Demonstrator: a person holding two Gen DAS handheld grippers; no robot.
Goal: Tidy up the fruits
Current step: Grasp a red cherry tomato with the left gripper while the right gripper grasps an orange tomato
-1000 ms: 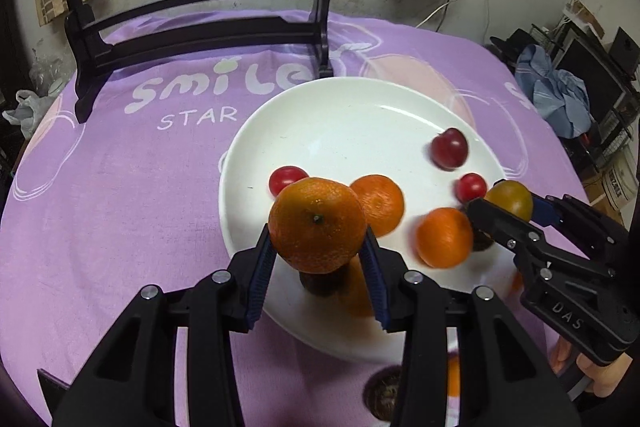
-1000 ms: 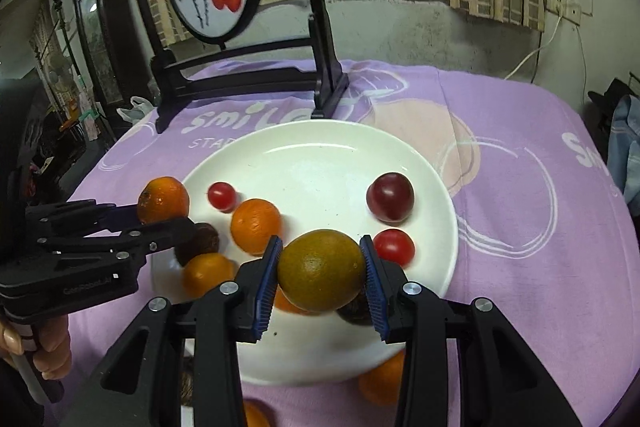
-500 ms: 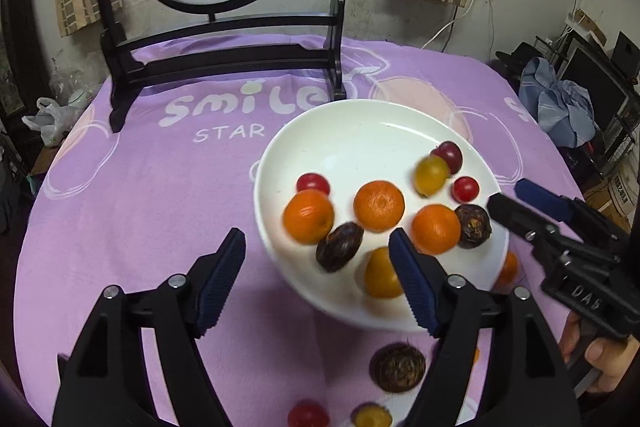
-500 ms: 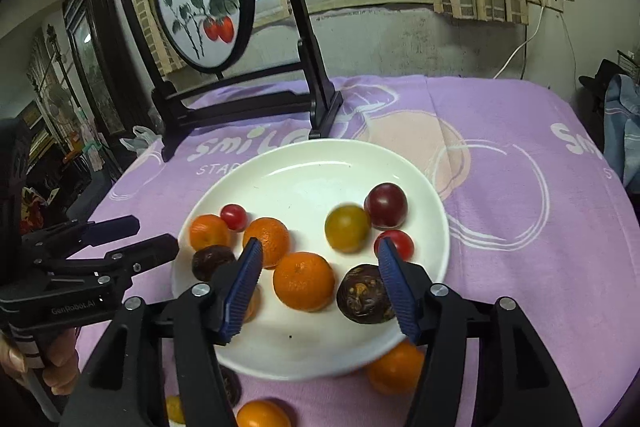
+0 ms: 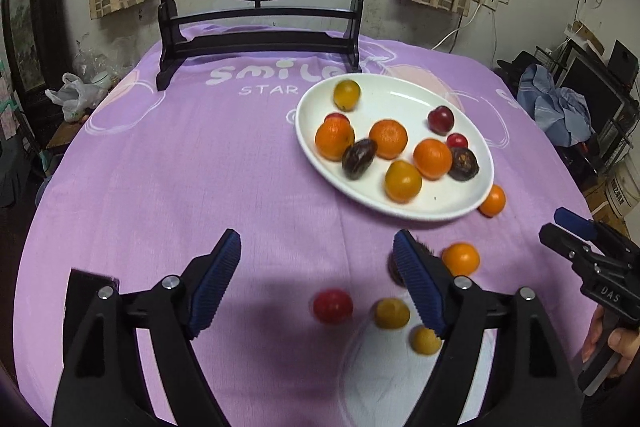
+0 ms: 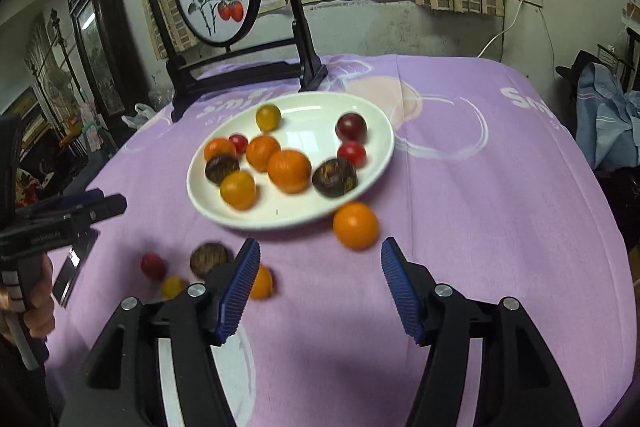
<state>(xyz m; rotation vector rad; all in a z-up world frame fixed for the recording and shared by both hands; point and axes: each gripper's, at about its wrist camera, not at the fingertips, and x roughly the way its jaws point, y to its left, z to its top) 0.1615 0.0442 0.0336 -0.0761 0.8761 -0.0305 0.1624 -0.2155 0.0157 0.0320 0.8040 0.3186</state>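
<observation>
Both tongs stand wide with nothing between the pads — the left gripper (image 5: 316, 277) and the right gripper (image 6: 318, 285) have just been opening, and each hangs over bare purple cloth (image 5: 180, 167) near the table's front edge.

The white plate (image 5: 404, 99) sits toward the far right part of the tabletop, just in front of the dark wooden stand (image 5: 256, 39) with its round painted panel. On the plate lie three oranges, among them one at the middle (image 5: 388, 139), plus an orange-yellow fruit (image 5: 403, 181) by the plate's near rim, a yellow-green fruit (image 5: 346, 94) at its far rim, a dark red plum (image 5: 441, 119), two small red tomatoes and two dark brown fruits (image 5: 359, 159).

Off the plate, one orange (image 6: 355, 225) rests against the plate's near rim. Closer to the front edge lies a loose cluster: a red tomato (image 5: 333, 306), a yellow fruit (image 5: 391, 313), another smaller yellow one (image 5: 426, 340), a small orange (image 5: 461, 259) and a brown fruit (image 6: 209, 259), partly hidden behind the left gripper's pad in the left wrist view.
</observation>
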